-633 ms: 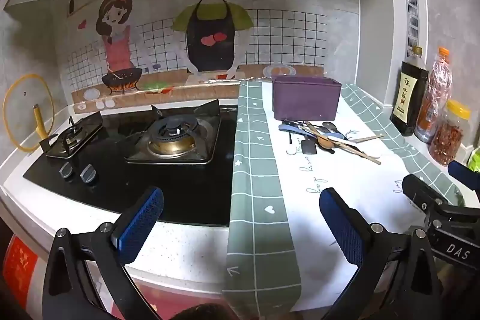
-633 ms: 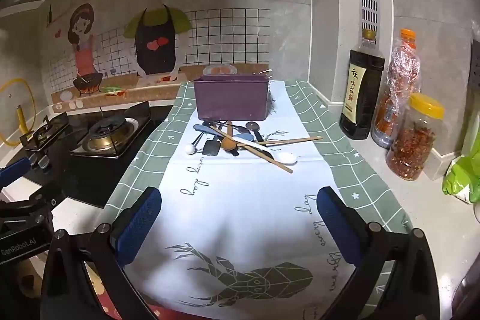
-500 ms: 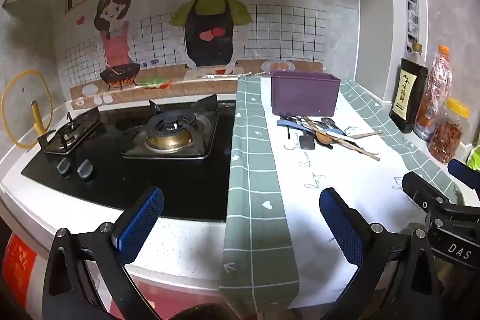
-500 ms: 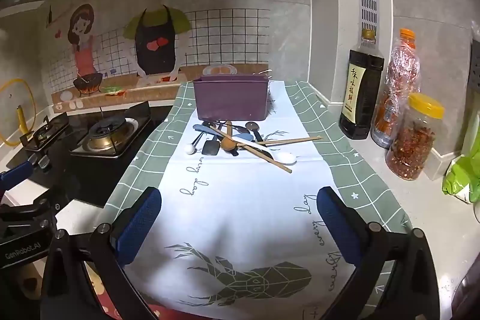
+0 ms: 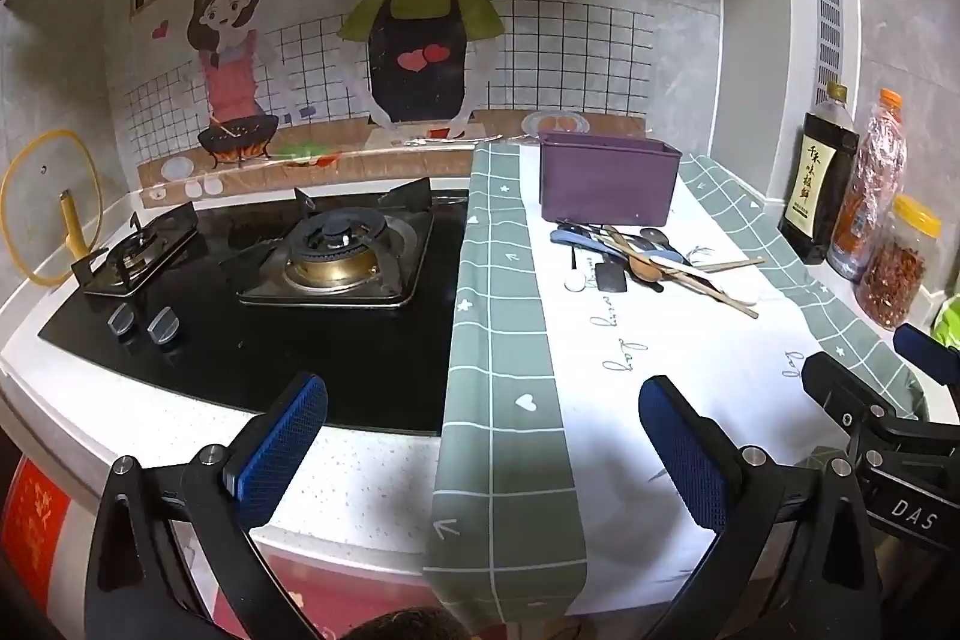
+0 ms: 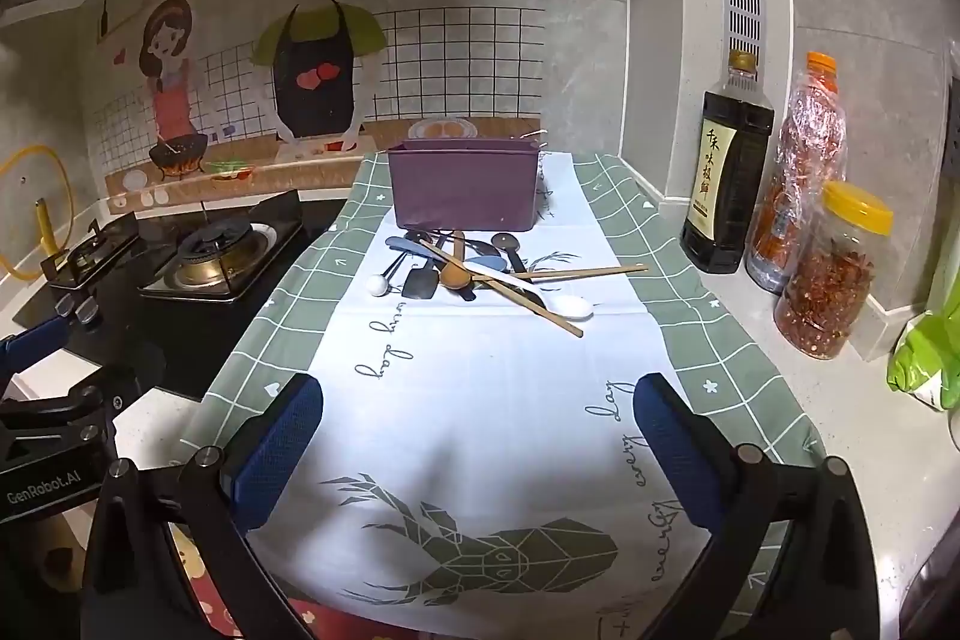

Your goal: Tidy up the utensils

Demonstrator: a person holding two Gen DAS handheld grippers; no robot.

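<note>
At the near edge of the desk, both grippers hang side by side with nothing between their fingers. The left gripper (image 5: 483,451) has its blue-padded fingers (image 5: 279,445) spread wide over the seam where the white speckled counter meets the green-checked tablecloth (image 5: 504,340); the right gripper (image 6: 477,451) is just as wide apart above the cloth's printed geometric deer (image 6: 480,550). The left tool's body reads "GenRobot.AI" in the right view, the right one's "DAS" in the left.

Farther out, well apart from both, lies the task's own heap — a tangled pile of utensils (image 6: 480,277) in the middle of the cloth: a white plastic spoon (image 6: 567,305), a brown wooden spoon, wooden chopsticks (image 6: 540,307) crossing the rest, a small black spatula (image 6: 422,283), and blue and dark handles. Just behind the pile stands the purple rectangular plastic bin (image 6: 463,187); I cannot see into it.

Sorting appears not to have started — this looks like the approach. The next move calls for a reach forward to one piece lying on top, likely a chopstick or the white spoon, and closing on it alone.

Script on the cloth reads "every day"; Chinese characters top the cartoon wall mural. By the right wall stand a dark sauce bottle (image 6: 726,178) with a Chinese label and a yellow-lidded jar of chilli flakes (image 6: 831,274).
</note>
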